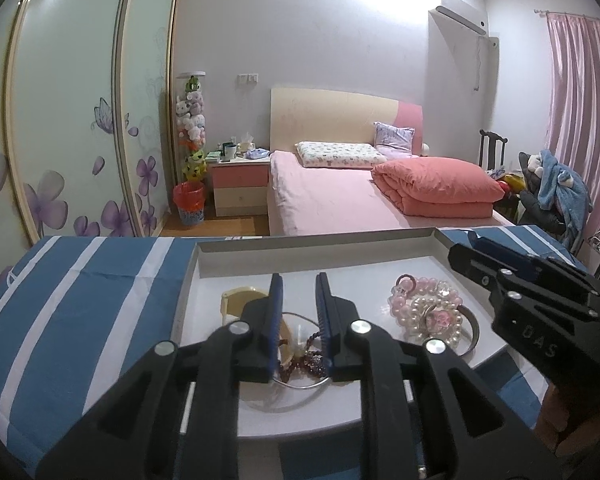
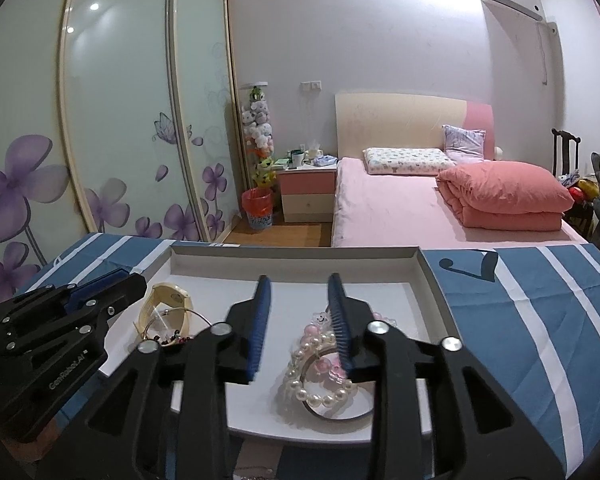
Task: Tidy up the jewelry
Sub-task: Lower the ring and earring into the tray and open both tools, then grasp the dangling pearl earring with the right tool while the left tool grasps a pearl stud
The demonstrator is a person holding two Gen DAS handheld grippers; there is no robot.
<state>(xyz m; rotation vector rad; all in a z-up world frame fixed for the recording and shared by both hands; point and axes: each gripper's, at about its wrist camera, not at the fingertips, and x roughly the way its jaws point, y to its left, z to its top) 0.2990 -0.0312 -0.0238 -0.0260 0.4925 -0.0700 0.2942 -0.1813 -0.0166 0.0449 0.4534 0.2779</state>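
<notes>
I am holding my left gripper (image 1: 299, 292) slightly parted over the bangles (image 1: 296, 344) and my right gripper (image 2: 298, 300) wider over the pearls (image 2: 320, 372), gripping nothing; all jewelry is lying in the tray (image 2: 292, 260).

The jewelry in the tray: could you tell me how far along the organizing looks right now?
Done: everything visible already sits inside the tray, in two heaps. In hand: nothing gripped; the left gripper hovers over the cream bangle and dark beads, the right gripper over the pearl and pink bracelets. Left: untangling and separating each heap.
</notes>
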